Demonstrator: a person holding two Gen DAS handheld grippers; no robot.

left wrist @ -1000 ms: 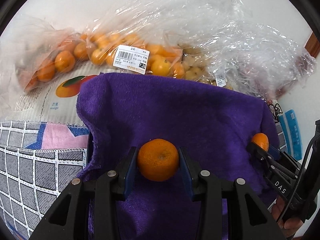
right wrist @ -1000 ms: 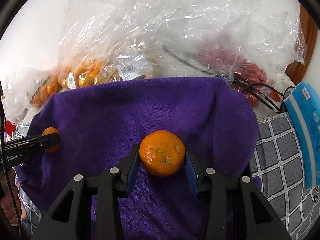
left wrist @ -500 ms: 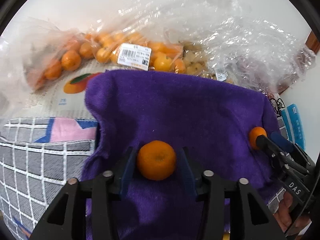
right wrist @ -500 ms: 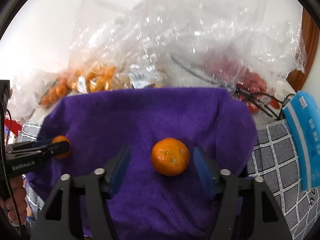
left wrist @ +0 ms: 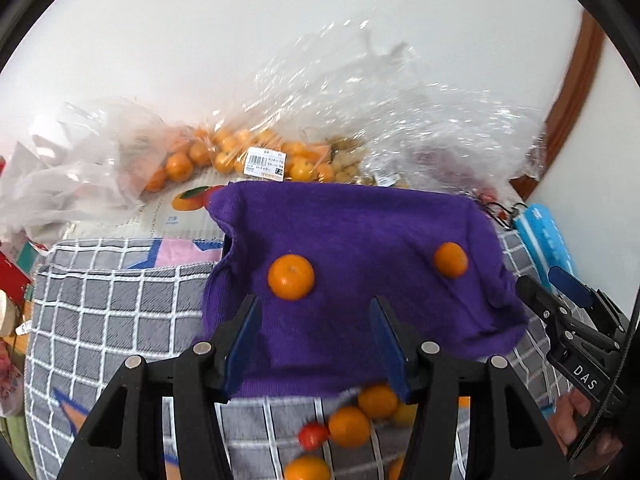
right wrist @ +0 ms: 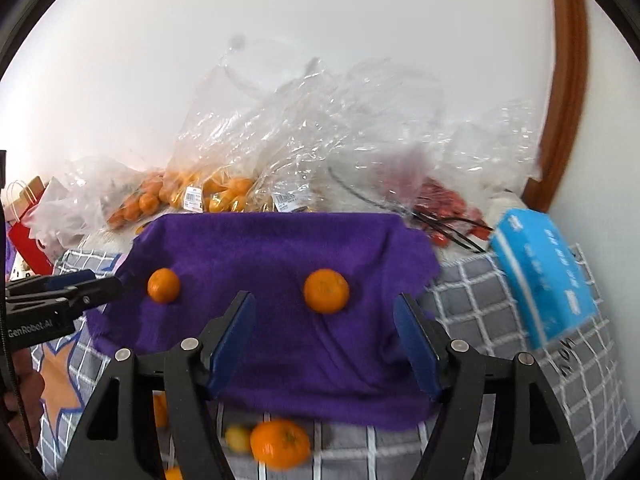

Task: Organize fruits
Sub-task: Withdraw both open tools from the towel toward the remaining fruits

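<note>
Two mandarins lie on a purple towel (left wrist: 360, 232) (right wrist: 280, 248). The left mandarin (left wrist: 291, 277) (right wrist: 163, 285) sits just beyond my open left gripper (left wrist: 314, 340), which also shows in the right wrist view (right wrist: 120, 280). The right mandarin (left wrist: 451, 259) (right wrist: 326, 290) sits just beyond my open right gripper (right wrist: 326, 340), which also shows in the left wrist view (left wrist: 548, 284). Both grippers are empty and drawn back from the fruit.
Loose mandarins (left wrist: 350, 426) (right wrist: 280, 443) and a small red fruit (left wrist: 313, 436) lie on the grey checked cloth (left wrist: 120, 300) near me. Plastic bags of oranges (left wrist: 224, 156) and red fruit (right wrist: 444, 200) lie behind the towel. A blue tissue pack (right wrist: 544, 268) lies at the right.
Both grippers have opened, let go of their mandarins onto the purple towel, and pulled back and up. Loose fruit on the checked cloth has come into view.
</note>
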